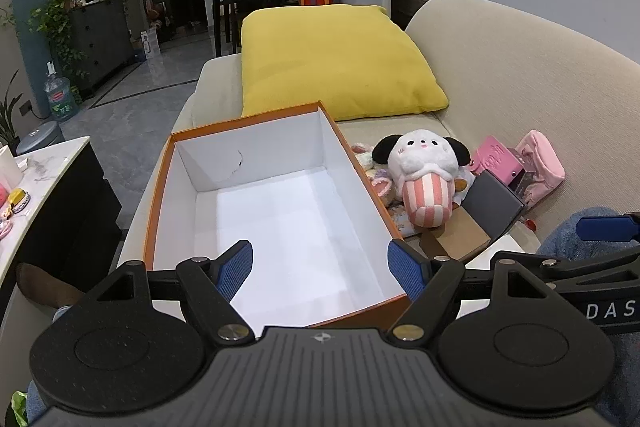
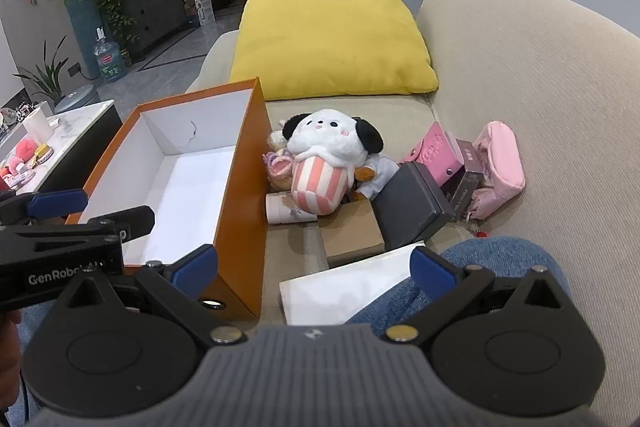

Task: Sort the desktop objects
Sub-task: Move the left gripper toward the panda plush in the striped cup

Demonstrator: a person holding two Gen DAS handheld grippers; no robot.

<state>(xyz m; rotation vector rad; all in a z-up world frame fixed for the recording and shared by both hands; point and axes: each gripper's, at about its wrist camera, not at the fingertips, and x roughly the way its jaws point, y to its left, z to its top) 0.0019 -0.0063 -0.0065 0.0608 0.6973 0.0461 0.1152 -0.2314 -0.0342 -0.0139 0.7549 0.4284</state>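
Sitting on a beige sofa point(image 2: 500, 75), there's an orange box point(image 1: 158, 195) with a white inside, open top, nothing in it as far as I can see. Left tongs point(image 1: 322, 269) hang over the near end of that box, blue pads spread wide with nothing between them. Right tongs point(image 2: 316, 267) are just as wide and empty too, hovering over the seat just right of the box, above a flat white card or envelope point(image 2: 340, 291) lying by a knee in blue jeans point(image 2: 496, 255).

The stuff to sort is piled on the cushion right beside the box's right wall. Biggest piece is a white plush dog point(image 2: 330, 155) with black ears sitting in a pink-and-white striped cup, leaning on a few small knitted bits point(image 2: 278, 167). In front of it is a small white tube-ish thing point(image 2: 286, 213) on its side and a brown cardboard box point(image 2: 352, 233). A dark grey box point(image 2: 412, 209) sits tilted against the cardboard one. Behind that, a pink case with a snap point(image 2: 434, 153), a dark slim package point(image 2: 466, 183), and a pink pouch point(image 2: 500, 159) furthest right, all touching or overlapping.

A yellow pillow point(image 2: 332, 39) lies farther back on the sofa. Off to the left is a marble-topped bench point(image 2: 76, 131) with a white cup point(image 2: 38, 125) and some small pink and yellow things on it.
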